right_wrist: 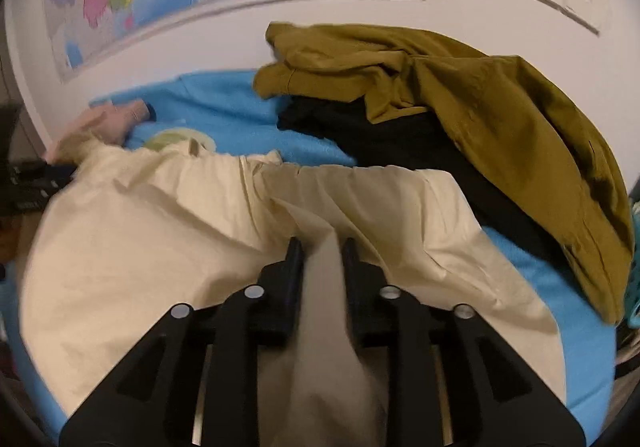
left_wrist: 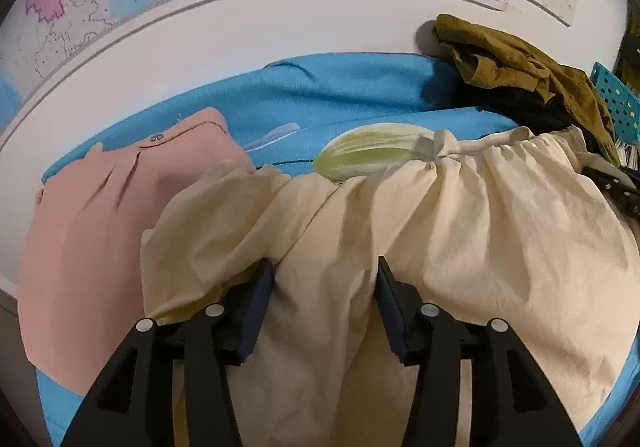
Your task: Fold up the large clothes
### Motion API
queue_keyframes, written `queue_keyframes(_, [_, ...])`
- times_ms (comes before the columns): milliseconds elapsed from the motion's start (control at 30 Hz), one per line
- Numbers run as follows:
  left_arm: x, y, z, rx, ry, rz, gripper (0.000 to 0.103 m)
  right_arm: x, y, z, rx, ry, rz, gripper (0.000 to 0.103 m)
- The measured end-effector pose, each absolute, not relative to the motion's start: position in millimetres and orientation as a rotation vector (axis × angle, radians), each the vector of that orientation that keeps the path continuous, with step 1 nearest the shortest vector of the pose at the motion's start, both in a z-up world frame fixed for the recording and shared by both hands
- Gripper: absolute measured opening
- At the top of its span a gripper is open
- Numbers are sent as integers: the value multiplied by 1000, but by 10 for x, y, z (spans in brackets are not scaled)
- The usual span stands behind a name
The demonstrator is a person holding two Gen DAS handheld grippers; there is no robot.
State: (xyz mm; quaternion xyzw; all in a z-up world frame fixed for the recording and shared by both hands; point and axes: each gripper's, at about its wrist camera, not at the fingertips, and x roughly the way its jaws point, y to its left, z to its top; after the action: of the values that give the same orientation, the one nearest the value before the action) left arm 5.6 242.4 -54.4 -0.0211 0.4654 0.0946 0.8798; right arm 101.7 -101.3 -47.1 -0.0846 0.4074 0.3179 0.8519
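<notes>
A large cream garment (left_wrist: 460, 231) with a gathered elastic waistband lies spread on the blue cloth-covered table (left_wrist: 340, 99). My left gripper (left_wrist: 326, 267) is open, its jaws wide apart, with cream fabric lying between and under them. In the right wrist view the cream garment (right_wrist: 160, 231) fills the lower frame. My right gripper (right_wrist: 320, 247) is shut on a raised fold of the cream garment that runs between its fingers. The other gripper's black body (right_wrist: 32, 183) shows at the far left.
A folded pink garment (left_wrist: 96, 215) lies left of the cream one. An olive garment (right_wrist: 480, 107) lies over a black one (right_wrist: 400, 143) at the back right. A pale green print (left_wrist: 372, 151) shows on the cloth. A teal perforated basket (left_wrist: 616, 103) stands at the right. A wall with a map is behind.
</notes>
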Motion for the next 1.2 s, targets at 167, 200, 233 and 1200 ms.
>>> queue_keyframes(167, [-165,2248,-389,17,882,205,62,893,-1385,-251,-61,820,683,42])
queue_keyframes(200, [-206,2226,-361,20,871,201,62,876,-1462,-237,-37,816,683,42])
queue_keyframes(233, [-229,2210,-347,21,865,199,62,871,-1514,-219,-21,815,678,42])
queue_keyframes(1200, [-1016,2450,-526,-129,816,134,66,586,-2646,-475,282,902,522,28])
